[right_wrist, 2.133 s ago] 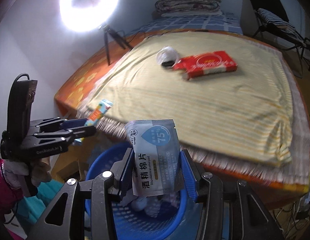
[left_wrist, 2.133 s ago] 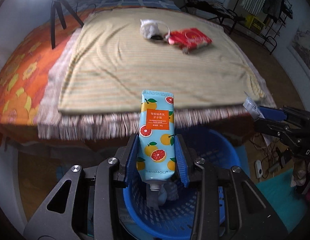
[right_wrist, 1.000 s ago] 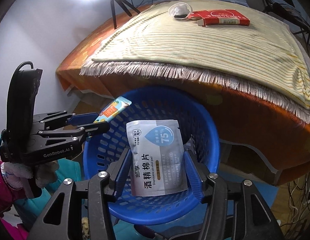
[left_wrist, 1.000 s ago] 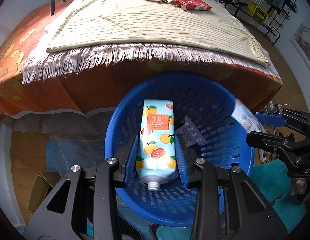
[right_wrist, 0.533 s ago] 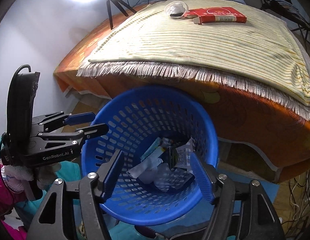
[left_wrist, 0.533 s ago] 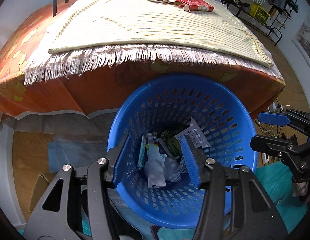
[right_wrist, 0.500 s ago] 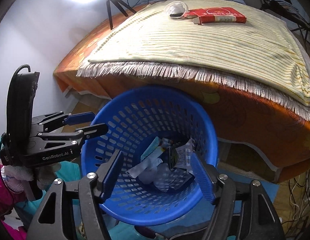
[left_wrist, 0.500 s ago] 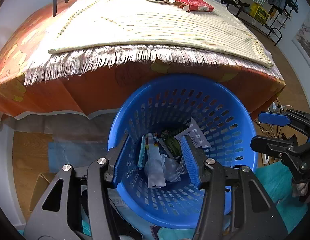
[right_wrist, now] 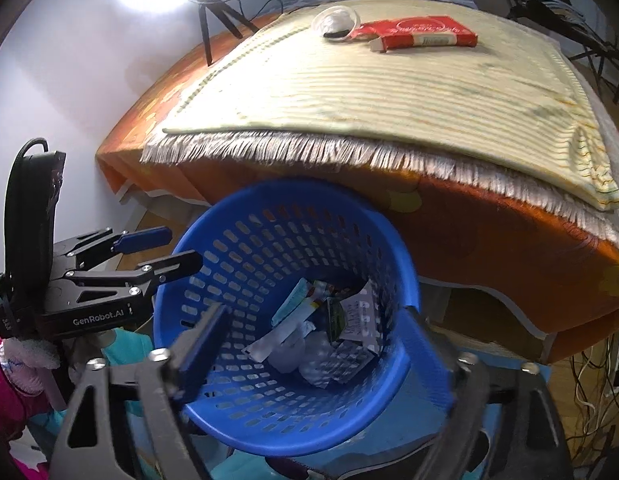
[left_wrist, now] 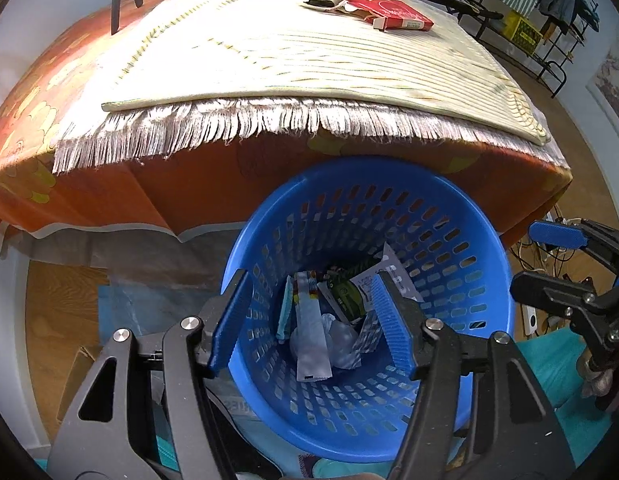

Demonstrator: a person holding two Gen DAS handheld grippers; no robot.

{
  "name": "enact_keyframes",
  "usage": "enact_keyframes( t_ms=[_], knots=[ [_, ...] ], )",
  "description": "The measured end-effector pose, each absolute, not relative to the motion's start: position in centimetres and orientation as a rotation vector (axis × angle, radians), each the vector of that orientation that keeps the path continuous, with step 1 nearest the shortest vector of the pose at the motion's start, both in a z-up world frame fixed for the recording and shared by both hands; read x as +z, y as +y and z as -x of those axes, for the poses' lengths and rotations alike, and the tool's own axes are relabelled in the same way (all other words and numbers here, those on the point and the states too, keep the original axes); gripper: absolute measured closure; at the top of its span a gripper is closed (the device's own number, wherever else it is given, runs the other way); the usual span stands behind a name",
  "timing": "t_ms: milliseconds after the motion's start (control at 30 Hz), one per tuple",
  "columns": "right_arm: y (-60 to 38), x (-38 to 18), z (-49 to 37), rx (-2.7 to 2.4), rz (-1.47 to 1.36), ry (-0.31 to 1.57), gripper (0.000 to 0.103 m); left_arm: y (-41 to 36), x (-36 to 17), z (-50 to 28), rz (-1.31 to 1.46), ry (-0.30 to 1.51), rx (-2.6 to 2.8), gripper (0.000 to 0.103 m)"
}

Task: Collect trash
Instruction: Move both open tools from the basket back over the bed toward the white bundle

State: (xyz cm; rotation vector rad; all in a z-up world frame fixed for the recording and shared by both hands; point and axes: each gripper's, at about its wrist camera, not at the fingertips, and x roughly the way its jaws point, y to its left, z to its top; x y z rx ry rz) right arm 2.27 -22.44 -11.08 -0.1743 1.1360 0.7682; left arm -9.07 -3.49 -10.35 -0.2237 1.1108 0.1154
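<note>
Two claws hang over one blue basket, which stands on the floor just in front of a bed. Farthest left in the right wrist view, a pink sleeve and a pale fleece cuff show beneath the black body of the left claw, whose blue-tipped fingers reach toward the basket's left rim. Its jaws are opening with nothing between them; in its own view the left claw frames only the litter far below.

Inside the basket lies the trash: a long pale packet, a fruit-printed tube on edge beside it, a dark green sachet, crumpled white wrap and a silver foil pouch, all piled on the bottom. From the right wrist the same heap sits low in the basket.

Right of that, the right claw is spreading wide, its blurred blue fingers apart on either side of the basket's opening and empty. In the left wrist view it enters from the right edge, beyond the basket's rim.

On the bed, a fringed striped blanket covers an orange flowered sheet. Far back on the blanket rest a crumpled white wad with a dark bit, and just to its right, touching it, a red packet.
</note>
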Motion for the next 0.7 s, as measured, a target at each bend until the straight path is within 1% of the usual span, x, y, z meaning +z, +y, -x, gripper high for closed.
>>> enact_keyframes(
  t_ms=[700],
  knots=[
    [-23.0, -9.1, -4.8, 0.58, 0.216, 1.068, 0.011, -3.0, -8.0, 6.6, 0.238, 1.063, 0.112, 0.039]
  ],
)
